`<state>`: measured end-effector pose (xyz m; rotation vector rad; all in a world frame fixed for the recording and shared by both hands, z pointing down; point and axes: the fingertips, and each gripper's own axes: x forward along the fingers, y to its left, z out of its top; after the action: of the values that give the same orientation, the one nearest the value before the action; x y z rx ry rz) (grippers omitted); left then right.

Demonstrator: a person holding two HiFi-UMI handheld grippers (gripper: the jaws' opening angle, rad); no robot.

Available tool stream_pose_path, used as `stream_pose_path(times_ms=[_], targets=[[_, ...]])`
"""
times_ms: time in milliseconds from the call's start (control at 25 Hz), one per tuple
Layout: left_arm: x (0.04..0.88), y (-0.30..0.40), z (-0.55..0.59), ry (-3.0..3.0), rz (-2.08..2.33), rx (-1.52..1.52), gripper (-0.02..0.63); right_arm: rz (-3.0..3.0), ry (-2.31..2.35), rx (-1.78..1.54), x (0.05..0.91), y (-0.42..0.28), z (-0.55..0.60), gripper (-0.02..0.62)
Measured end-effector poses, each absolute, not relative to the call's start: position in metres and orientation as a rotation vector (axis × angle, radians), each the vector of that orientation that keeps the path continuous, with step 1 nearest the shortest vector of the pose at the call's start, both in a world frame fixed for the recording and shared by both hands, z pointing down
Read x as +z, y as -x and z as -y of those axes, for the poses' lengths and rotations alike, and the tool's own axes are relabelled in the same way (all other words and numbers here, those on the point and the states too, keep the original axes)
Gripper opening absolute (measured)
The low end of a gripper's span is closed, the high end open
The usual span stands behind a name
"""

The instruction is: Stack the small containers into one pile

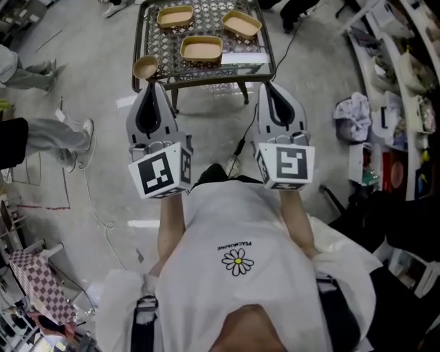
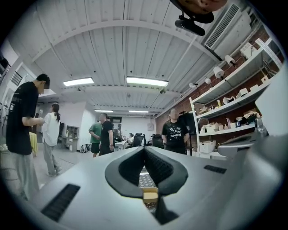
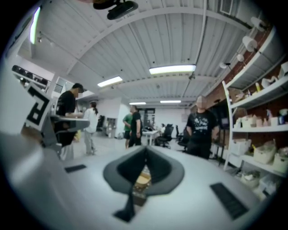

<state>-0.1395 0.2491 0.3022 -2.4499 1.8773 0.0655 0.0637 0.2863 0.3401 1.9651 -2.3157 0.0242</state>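
Four small containers are seen on the mesh-topped desk (image 1: 159, 48) at the top of the head view, none of them stacked. Three are shallow and rectangular: a rear left container (image 1: 175, 16), a rear right container (image 1: 241, 24) and a front container (image 1: 201, 49), each set apart from the others. A round container (image 1: 146, 67) is placed at the desk's front left corner, well apart from the rear right one.

Short of the desk, the left gripper (image 1: 152, 85) and the right gripper (image 1: 269, 86) are held level and side by side, their tips aimed towards the desk's front edge. The left gripper's tip is seen just beside the round container, though contact cannot be told. In the left gripper view the jaws of the left gripper (image 2: 145, 150) are pressed together with nothing between them. The same is shown for the right gripper (image 3: 145, 151) in its own view: its jaws are closed and empty. Through the gap beneath each closed pair, a bit of mesh and a tan shape are glimpsed, too blurred to be identified.

Below the grippers, a white shirt (image 1: 237, 227) with a daisy print is worn by the person holding them. A cable (image 1: 89, 185) is trailed across the grey floor (image 1: 96, 62). Shelves (image 2: 234, 103) loaded with boxes are lined along the right wall, several people (image 2: 24, 134) are seen standing in the room, and ceiling lights (image 2: 147, 81) are lit overhead.
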Motion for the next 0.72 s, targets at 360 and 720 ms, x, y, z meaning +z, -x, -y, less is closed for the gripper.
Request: stream_pose_path(times_ms=[360, 720], targets=[[0.32, 0.148, -0.239, 2.441, -1.972, 0.062, 0.026, 2.364, -1.897, 0.105, 0.354, -0.06, -0.283, 0.032], [0.329, 0.154, -0.167, 2.487, -1.952, 0.141, 0.026, 2.366, -1.859, 0.119, 0.37, -0.051, -0.222, 0.032]])
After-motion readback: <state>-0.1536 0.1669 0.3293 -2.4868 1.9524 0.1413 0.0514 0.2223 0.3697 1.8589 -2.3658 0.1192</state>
